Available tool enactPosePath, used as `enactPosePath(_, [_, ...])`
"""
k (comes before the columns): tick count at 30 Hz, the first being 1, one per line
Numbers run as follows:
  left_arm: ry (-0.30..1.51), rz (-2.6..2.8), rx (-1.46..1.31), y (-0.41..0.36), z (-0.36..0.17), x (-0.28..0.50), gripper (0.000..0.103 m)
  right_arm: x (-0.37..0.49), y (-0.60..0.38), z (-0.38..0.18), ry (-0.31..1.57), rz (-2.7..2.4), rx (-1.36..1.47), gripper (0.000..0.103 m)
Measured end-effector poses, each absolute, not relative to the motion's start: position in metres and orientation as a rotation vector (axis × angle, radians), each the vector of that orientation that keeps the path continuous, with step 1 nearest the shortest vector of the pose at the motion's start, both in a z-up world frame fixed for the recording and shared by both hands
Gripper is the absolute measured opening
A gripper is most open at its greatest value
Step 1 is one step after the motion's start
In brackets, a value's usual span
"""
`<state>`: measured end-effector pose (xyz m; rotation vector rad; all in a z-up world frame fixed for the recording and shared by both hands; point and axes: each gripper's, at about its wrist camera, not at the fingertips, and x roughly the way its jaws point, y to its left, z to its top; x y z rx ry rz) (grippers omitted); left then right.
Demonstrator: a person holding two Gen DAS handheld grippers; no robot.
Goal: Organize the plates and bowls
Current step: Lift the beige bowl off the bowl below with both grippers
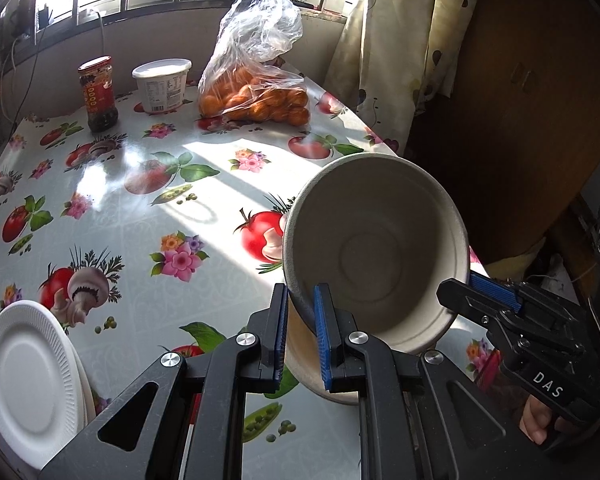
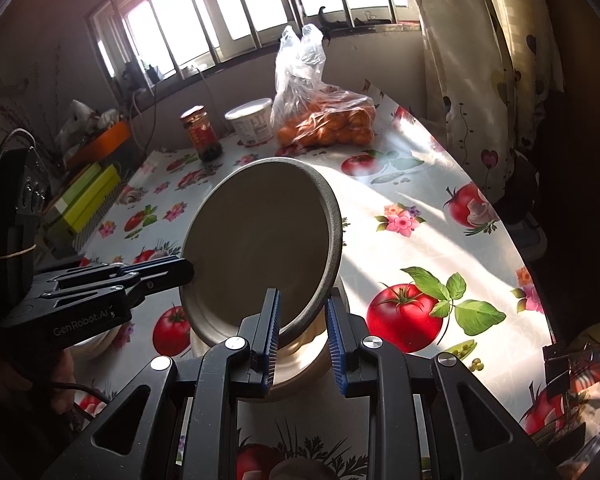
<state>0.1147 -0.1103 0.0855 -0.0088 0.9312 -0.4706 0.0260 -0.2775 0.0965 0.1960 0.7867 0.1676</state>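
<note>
A beige paper bowl hangs tilted above the flowered tablecloth, carried by both grippers. My left gripper is shut on its near rim, and from the right wrist view that gripper meets the bowl's left edge. My right gripper is shut on the opposite side, with the rim and outer wall between its blue pads; it reaches in from the right in the left wrist view. A stack of white ribbed plates lies at the table's near left.
At the far side stand a red-lidded jar, a white tub and a plastic bag of oranges. The table's right edge runs beside a curtain and dark wooden furniture. Yellow-green boxes sit off the left edge.
</note>
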Motion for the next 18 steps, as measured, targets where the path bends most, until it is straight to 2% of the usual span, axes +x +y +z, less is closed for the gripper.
enactPosePath(18, [0.974, -0.472, -0.032, -0.107, 0.069, 0.102, 0.014, 0.016, -0.276, 0.079, 0.837, 0.163, 0.212, 0.022])
